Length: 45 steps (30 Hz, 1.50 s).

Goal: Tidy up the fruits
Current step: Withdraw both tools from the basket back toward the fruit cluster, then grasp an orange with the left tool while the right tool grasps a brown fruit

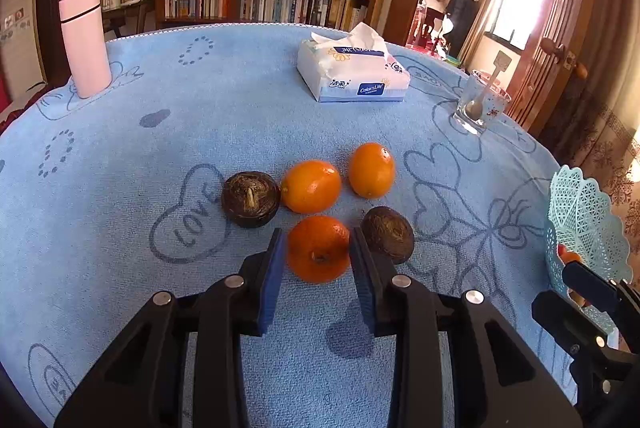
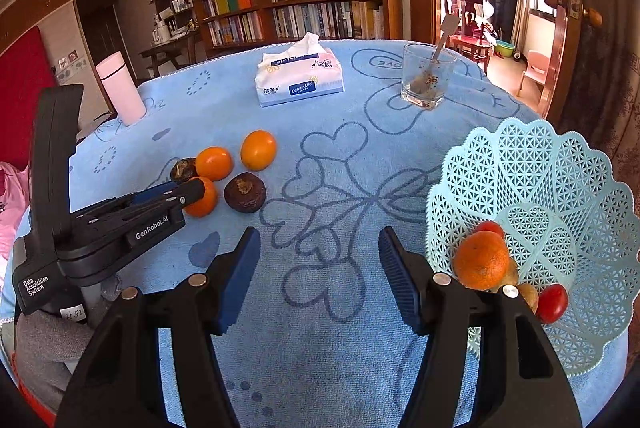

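On the blue cloth lies a tangerine, stem towards me, and my left gripper is shut on it, a blue pad pressing each side. Two smaller oranges lie just beyond. Two dark brown chestnut-like fruits flank them; the right one touches the outside of my right finger. In the right wrist view my right gripper stands open over bare cloth, left of the pale green lattice basket. The basket holds another tangerine, red tomatoes and small brownish fruit.
A tissue pack sits at the far middle of the round table. A glass with a spoon stands at the far right, a pink bottle at the far left. The basket sits close to the table's right edge.
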Each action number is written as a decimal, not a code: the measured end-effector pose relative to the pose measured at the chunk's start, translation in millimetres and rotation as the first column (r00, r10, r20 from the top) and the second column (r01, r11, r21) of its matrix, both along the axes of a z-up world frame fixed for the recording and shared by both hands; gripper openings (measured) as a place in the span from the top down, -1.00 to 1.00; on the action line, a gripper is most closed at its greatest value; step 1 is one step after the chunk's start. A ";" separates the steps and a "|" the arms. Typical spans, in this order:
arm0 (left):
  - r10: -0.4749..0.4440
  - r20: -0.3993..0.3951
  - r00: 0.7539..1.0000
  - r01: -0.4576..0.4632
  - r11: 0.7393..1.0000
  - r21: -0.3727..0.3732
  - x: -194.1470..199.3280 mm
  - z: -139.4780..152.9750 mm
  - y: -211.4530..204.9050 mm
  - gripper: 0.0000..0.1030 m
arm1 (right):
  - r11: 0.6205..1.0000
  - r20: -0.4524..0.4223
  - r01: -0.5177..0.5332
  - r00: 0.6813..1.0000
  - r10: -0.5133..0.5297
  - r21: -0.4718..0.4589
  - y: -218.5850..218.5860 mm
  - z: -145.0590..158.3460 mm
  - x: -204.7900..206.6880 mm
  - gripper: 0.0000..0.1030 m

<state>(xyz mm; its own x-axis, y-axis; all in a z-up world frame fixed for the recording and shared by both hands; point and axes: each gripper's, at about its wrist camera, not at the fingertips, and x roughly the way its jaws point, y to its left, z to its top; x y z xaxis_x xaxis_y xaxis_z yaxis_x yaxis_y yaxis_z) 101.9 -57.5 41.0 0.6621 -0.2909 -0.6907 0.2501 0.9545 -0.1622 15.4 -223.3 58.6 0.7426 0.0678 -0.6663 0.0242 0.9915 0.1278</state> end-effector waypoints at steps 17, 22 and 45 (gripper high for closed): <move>-0.027 -0.053 0.998 0.026 0.999 -0.024 13.8 -14.7 -8.7 0.19 | 1.000 -0.059 -0.025 0.998 0.025 -0.008 19.1 -18.7 24.1 -0.23; -0.023 -0.046 0.999 0.021 0.999 -0.044 6.3 -4.8 4.4 0.25 | 0.999 -0.066 -0.031 0.997 0.030 -0.024 21.0 -20.5 29.4 -0.23; 0.163 0.023 0.986 -0.160 0.983 -0.088 7.0 22.7 67.9 0.25 | 0.993 -0.142 -0.121 0.983 0.119 -0.006 66.2 -40.6 108.1 -0.15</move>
<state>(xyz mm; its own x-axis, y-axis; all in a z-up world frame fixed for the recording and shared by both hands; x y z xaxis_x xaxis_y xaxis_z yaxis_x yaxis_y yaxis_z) 108.9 10.4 63.7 0.7255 -0.2353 -0.6468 0.0996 0.9657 -0.2396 123.6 -157.1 18.0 0.6281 0.1399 -0.7655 -0.0781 0.9901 0.1168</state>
